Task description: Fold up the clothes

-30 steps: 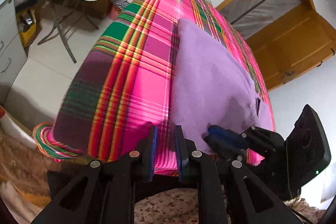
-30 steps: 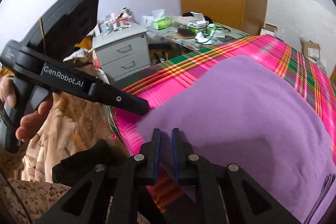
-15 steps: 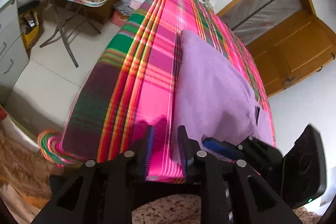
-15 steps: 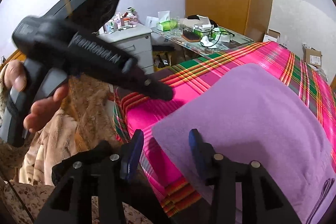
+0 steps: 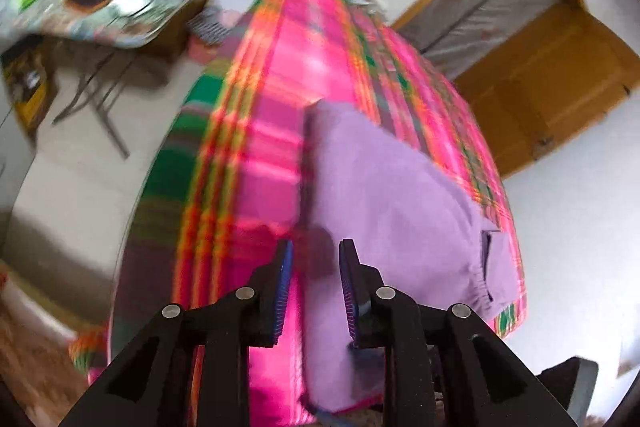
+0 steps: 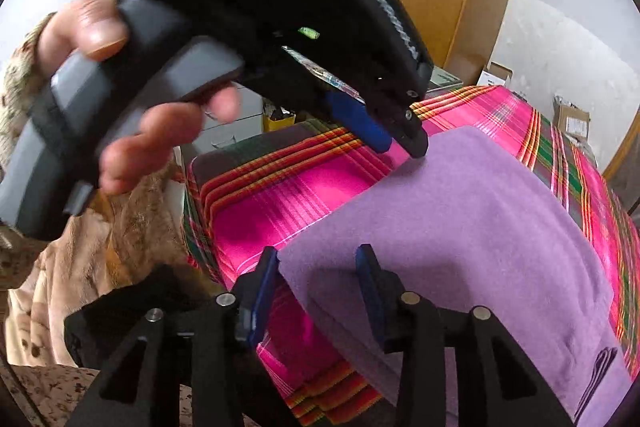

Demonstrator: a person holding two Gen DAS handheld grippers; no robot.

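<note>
Left gripper [image 5: 316, 287] hangs over the near edge of the purple garment [image 5: 400, 211], its jaws opening, pads clear of the cloth. Right gripper [image 6: 316, 291] straddles the garment's near corner [image 6: 460, 227], jaws closing but not yet pinching it. Both wrist views show the garment lying flat on the pink plaid blanket [image 6: 280, 199]. A hand [image 6: 132, 115] carries the left gripper, its tips beside the garment's far edge

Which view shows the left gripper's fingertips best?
Right wrist view: the left gripper is seen from outside, tips at the purple garment's far edge. The left wrist view shows its own fingers from behind, jaws opening, against blurred cloth.
</note>
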